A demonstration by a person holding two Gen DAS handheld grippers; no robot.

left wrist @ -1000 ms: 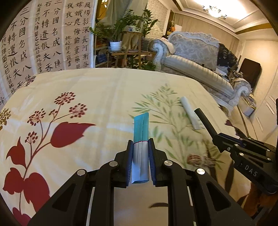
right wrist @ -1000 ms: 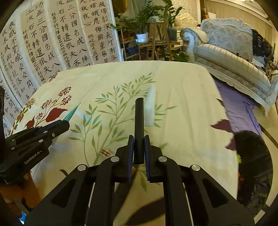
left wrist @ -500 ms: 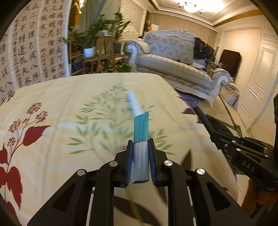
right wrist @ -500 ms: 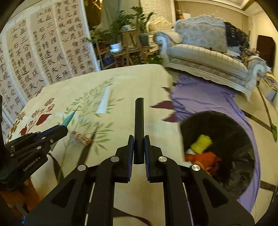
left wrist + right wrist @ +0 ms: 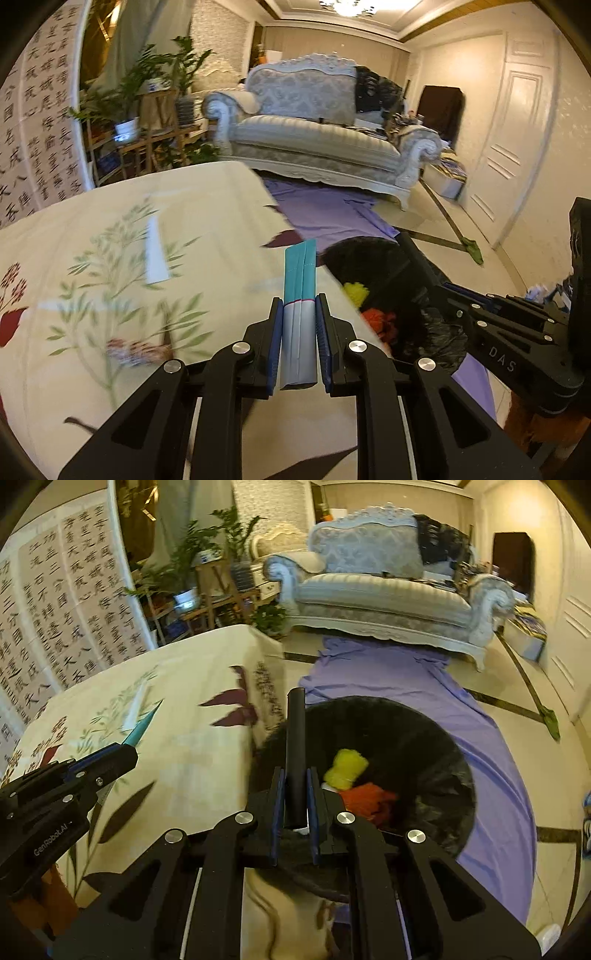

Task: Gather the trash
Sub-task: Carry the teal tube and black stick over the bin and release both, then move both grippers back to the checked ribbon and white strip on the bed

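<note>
Now your left gripper (image 5: 299,325) is clamped on a folded teal-and-grey packet (image 5: 300,295) that sticks out ahead over the table edge. Your right gripper (image 5: 295,797) pinches a black tube (image 5: 295,753) above the black-lined trash bin (image 5: 424,746), beside the floral tablecloth (image 5: 192,746).

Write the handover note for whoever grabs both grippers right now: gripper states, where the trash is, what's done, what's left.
Left gripper: shut on a folded teal-and-white paper packet, over the table's edge.
Right gripper: shut on a black tube, above the bin's mouth.
Black trash bin: on the floor beside the table, lined with a black bag; yellow and orange scraps already inside.
Done: both pieces picked up, none released.
Left: drop the tube, then the packet, into the bin. On the floral tablecloth, a white paper strip and a blurred brownish scrap probably still need collecting.
</note>
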